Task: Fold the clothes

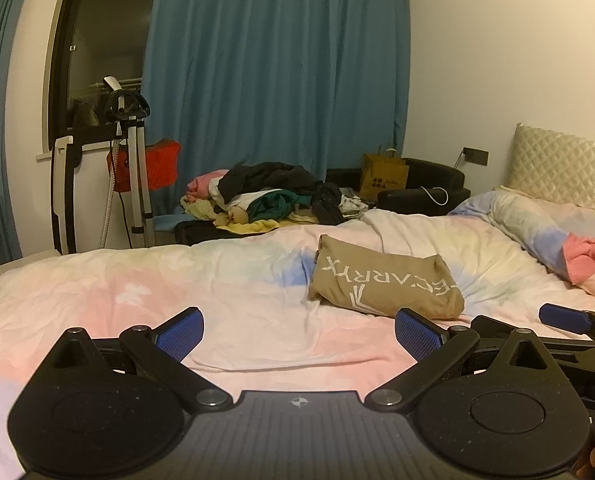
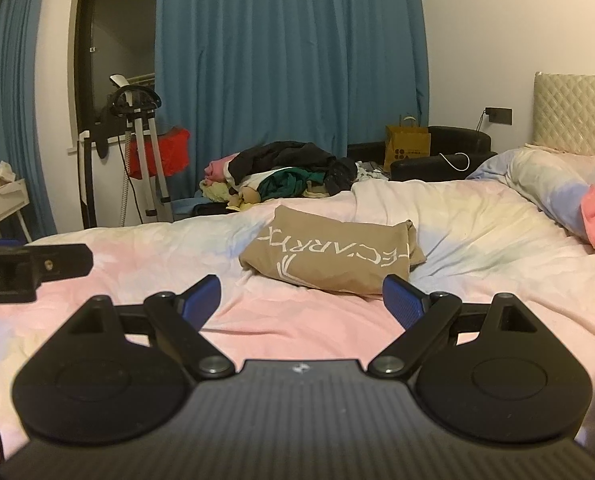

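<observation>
A tan garment with white lettering lies folded into a compact bundle [image 1: 385,284] on the pastel bedspread; it also shows in the right wrist view [image 2: 333,256]. My left gripper [image 1: 299,334] is open and empty, held low over the bed short of the bundle and to its left. My right gripper [image 2: 301,300] is open and empty, just in front of the bundle. The right gripper's blue fingertip [image 1: 563,317] shows at the right edge of the left wrist view. The left gripper's body [image 2: 29,268] shows at the left of the right wrist view.
A heap of unfolded clothes [image 1: 269,196] lies beyond the bed's far edge, in front of blue curtains [image 1: 277,68]. A pink cloth [image 1: 589,264] lies by the rolled duvet [image 1: 533,220] near the headboard. A tripod stand [image 1: 131,160], a paper bag [image 1: 383,176] and a black seat [image 1: 425,184] stand behind.
</observation>
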A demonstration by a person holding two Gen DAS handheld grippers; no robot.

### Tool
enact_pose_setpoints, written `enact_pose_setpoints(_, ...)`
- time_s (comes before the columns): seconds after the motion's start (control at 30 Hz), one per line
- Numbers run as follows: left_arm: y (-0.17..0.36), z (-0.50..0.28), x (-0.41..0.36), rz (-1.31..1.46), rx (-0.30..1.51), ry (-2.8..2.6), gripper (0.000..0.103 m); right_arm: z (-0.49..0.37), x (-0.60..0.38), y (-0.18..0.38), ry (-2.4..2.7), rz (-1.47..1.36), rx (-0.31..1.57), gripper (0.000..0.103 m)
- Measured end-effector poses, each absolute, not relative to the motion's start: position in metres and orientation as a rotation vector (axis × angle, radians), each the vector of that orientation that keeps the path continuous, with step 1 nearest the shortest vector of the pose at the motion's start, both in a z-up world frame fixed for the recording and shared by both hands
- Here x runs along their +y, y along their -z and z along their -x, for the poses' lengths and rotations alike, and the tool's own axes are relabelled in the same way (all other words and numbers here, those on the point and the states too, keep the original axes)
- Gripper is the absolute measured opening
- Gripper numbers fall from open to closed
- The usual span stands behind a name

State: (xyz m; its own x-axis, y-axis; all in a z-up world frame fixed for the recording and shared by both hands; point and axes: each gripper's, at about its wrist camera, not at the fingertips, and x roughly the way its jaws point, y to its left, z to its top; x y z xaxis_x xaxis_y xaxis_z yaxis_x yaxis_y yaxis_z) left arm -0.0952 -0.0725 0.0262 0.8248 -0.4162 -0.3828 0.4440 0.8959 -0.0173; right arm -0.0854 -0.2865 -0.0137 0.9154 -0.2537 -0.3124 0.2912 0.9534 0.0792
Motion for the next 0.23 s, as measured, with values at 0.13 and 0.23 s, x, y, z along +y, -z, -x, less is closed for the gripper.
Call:
enact_pose_setpoints(0.13, -0.0268, 0.0958, -0.0729, -0.077, 0.390, 0.454, 0.102, 0.0862, -0.2879, 0.0131, 0.284, -0.135, 0.305, 0.089)
enact_pose_setpoints(0.23, -0.0276, 0.0958, -0.0731, -0.074, 0.392, 0.456, 0.102, 0.0856, -0.2888, 0.0133, 0.285, -0.139, 0.306, 0.089)
